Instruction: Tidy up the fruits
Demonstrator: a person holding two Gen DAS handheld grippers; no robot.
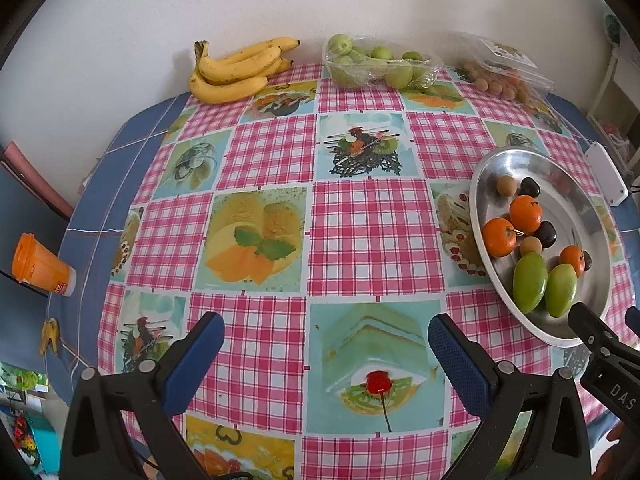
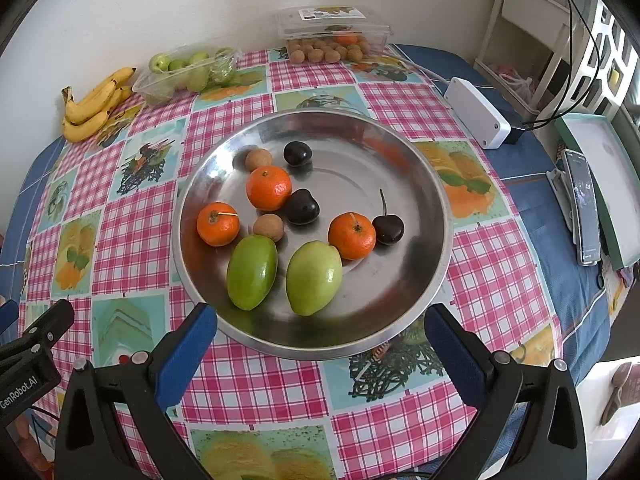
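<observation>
A round metal plate (image 2: 404,304) (image 1: 500,168) holds three tangerines (image 2: 269,187), two green fruits (image 2: 252,272), three dark cherries (image 2: 302,207) and two brown longans (image 2: 258,159). My right gripper (image 2: 322,336) is open and empty, just in front of the plate's near rim. My left gripper (image 1: 326,346) is open and empty over the tablecloth, left of the plate. A banana bunch (image 1: 236,70) (image 2: 94,104), a clear tray of green fruits (image 1: 376,62) (image 2: 186,70) and a clear box of longans (image 1: 504,72) (image 2: 332,36) stand at the far edge.
A white box (image 2: 476,112) with a cable lies right of the plate. A phone (image 2: 584,212) and a green-edged box (image 2: 604,176) are at the right. An orange cup (image 1: 40,266) and a banana peel (image 1: 50,334) sit at the left edge.
</observation>
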